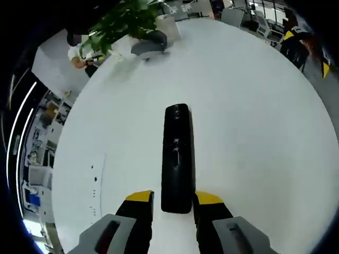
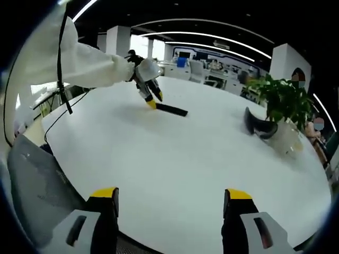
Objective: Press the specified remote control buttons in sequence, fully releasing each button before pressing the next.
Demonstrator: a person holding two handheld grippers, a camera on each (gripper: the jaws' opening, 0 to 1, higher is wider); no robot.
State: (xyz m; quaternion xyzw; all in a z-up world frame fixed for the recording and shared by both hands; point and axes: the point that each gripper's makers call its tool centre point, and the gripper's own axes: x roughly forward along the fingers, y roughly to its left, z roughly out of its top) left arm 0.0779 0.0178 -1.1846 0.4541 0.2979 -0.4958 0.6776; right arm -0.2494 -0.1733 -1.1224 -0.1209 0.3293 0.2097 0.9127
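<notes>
A: What is closest in the left gripper view?

B: The left gripper (image 1: 175,200), its yellow-tipped jaws set narrowly, one on each side of the near end of the black remote control (image 1: 177,159). The jaws stand just beside the remote; whether they actually press on it, I cannot tell.

A: And the remote itself?

B: It lies flat on the white table (image 1: 254,132), running lengthwise away from the jaws, buttons facing up. Farther off, near the table's far edge, sit a dark grey curved object (image 1: 151,43) and a green potted plant (image 1: 124,21).

A: The right gripper view?

B: The right gripper (image 2: 172,203) has its jaws spread wide with nothing between them, over the near part of the table. Well beyond, a white sleeve (image 2: 79,61) reaches in from the left with the other gripper, tips down at one end of the remote. Off to the right stand the grey object and the plant, with office desks behind.
</notes>
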